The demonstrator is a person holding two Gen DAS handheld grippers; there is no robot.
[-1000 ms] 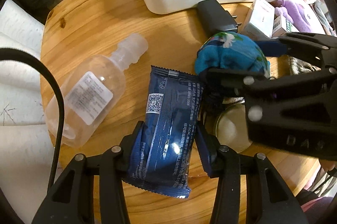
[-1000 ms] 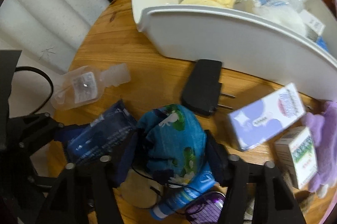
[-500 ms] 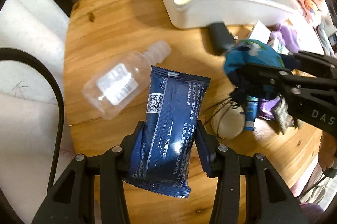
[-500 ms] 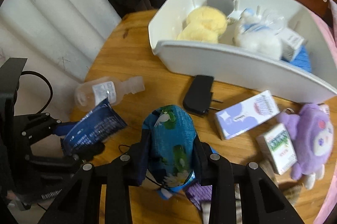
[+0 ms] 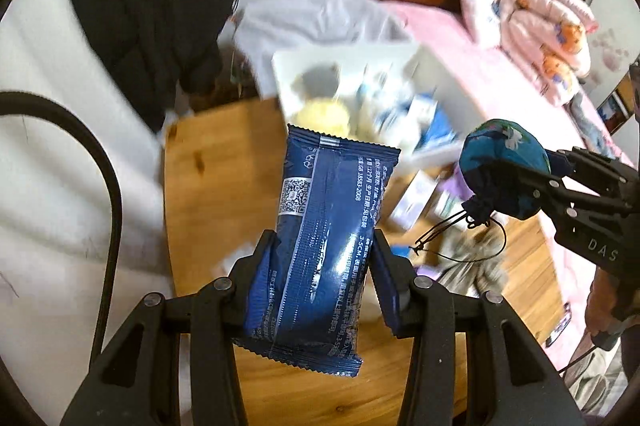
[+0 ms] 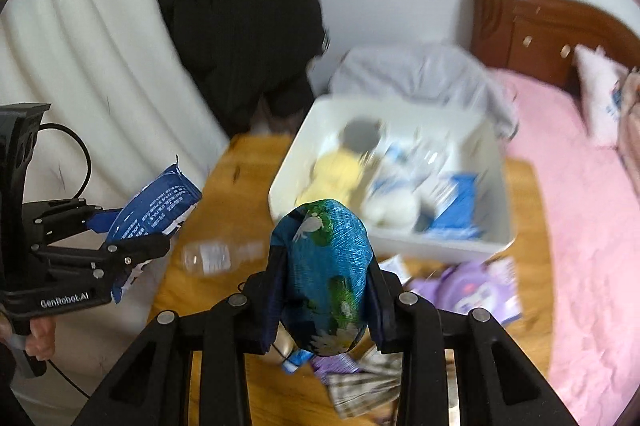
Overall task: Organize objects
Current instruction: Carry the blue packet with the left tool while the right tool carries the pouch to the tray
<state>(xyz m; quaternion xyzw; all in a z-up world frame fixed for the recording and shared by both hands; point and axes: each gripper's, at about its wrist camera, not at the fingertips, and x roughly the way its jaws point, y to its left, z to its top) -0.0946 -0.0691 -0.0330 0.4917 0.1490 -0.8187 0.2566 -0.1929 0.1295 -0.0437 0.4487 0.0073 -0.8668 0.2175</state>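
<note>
A dark blue foil packet (image 5: 324, 250) is clamped between the two fingers of the left claw (image 5: 322, 280), its upper end standing well clear above the fingertips, printed side and code square turned to the camera. The packet is held in the air above the wooden bench (image 5: 208, 177). Ahead of this claw, beyond the packet's top edge, a white bin (image 5: 436, 73) is seen, blurred, with a yellow plush (image 5: 320, 115) and other soft items inside.

A blue-green patterned pouch (image 6: 324, 274) is gripped by the right claw (image 6: 324, 300), the fingers pressed against both its sides; it too is lifted off the bench. In the left wrist view the same pouch is seen to the right of the left claw, with a thin black drawstring (image 5: 452, 238) hanging below it.

Ahead of the right claw the white bin lies on the bench, with a pink bed (image 6: 580, 209) to the right of it. To the left of the right claw, a clear plastic bottle (image 6: 216, 256) lies on its side on the bench. Just right of that claw a purple plush (image 6: 468, 286) rests near the bin's front wall. A hand (image 6: 38, 340) is seen below the left claw's body.
</note>
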